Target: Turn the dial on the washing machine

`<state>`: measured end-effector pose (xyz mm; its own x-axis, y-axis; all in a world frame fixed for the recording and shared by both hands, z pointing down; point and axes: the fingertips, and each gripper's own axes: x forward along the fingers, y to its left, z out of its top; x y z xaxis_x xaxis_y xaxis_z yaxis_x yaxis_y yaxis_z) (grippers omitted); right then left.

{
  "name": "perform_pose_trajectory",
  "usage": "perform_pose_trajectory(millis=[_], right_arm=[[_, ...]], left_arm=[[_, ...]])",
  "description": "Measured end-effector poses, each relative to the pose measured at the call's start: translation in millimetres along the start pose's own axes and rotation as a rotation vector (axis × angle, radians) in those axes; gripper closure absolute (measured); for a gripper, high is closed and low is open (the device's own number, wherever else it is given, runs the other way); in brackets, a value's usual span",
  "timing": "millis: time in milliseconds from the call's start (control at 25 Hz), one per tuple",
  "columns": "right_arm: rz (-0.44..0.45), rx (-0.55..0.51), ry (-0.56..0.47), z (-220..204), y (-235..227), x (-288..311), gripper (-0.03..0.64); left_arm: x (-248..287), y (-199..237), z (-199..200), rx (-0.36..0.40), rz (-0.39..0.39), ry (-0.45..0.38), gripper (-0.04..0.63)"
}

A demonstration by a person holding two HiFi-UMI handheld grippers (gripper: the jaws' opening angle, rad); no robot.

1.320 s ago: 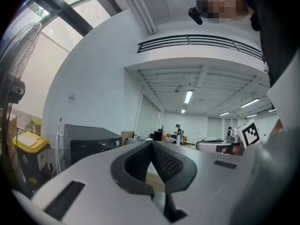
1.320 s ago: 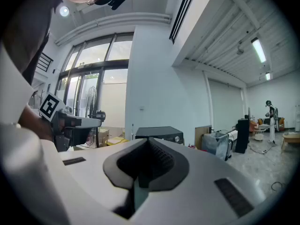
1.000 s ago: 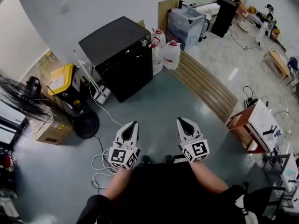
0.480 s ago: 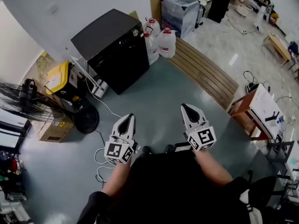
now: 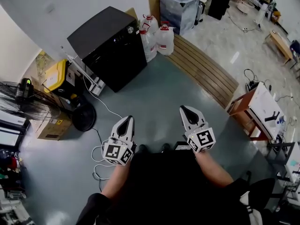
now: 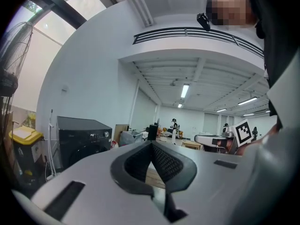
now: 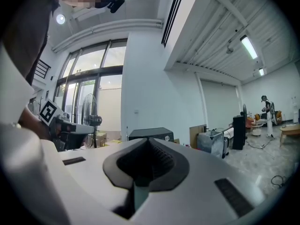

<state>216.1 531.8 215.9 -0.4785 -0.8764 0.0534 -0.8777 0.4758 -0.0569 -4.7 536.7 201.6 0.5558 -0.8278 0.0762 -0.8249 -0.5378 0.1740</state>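
Note:
The black washing machine (image 5: pixel 110 46) stands against the white wall at the upper left of the head view. Its small silver dial (image 5: pixel 130 30) is on the front panel's top right corner. My left gripper (image 5: pixel 126 120) and right gripper (image 5: pixel 184 109) are held side by side over the grey floor, well short of the machine. Both point level, roughly toward it, and both are shut with nothing between the jaws. The left gripper view shows the washing machine (image 6: pixel 82 142) far off beyond the closed left gripper (image 6: pixel 151 145). In the right gripper view the washing machine (image 7: pixel 151 134) peeks over the closed right gripper (image 7: pixel 149 140).
Water jugs (image 5: pixel 159 39) stand right of the machine, with a wooden slatted platform (image 5: pixel 206 76) beyond them. A yellow-lidded bin (image 5: pixel 56 76) and a floor fan (image 5: pixel 28 102) are on the left. White cables (image 5: pixel 98 158) lie by my left side. A small table (image 5: pixel 255 114) is at the right.
The machine has slid up and left in the head view as I moved across the floor. Both grippers stay shut and side by side, the left one a little lower.

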Motion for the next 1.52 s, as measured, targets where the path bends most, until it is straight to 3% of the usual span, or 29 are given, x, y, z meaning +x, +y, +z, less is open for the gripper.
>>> perform_pose_trajectory(millis=[360,600,840,1040,1240,1520], right_arm=[[0.006,0.052,0.032,-20.7,-23.9,-9.2,0.594],[0.024,0.046,0.041,-25.8,-26.3,17.4,0.594],[-0.012,0.053,0.052,-26.5,-48.1,49.4,0.594],[-0.004,0.025,0.074,-25.2,-68.5,92.9,0.595],[0.0,0.008,0.062,-2.2,-84.8,154.9,0.594],[0.002,-0.004,0.064,10.3,-105.5,232.6,0.594]], left_arm=[[4.5,-11.2,-12.5,-0.028,0.03,0.025,0.58],[15.6,13.5,-14.8,-0.05,0.051,0.025,0.58],[53.6,32.1,-18.0,-0.075,0.013,0.043,0.58],[97.5,63.6,-9.0,-0.079,0.006,0.035,0.58],[140.7,110.5,6.4,-0.025,0.01,0.048,0.58],[195.7,167.2,27.2,-0.041,-0.006,0.028,0.58]])
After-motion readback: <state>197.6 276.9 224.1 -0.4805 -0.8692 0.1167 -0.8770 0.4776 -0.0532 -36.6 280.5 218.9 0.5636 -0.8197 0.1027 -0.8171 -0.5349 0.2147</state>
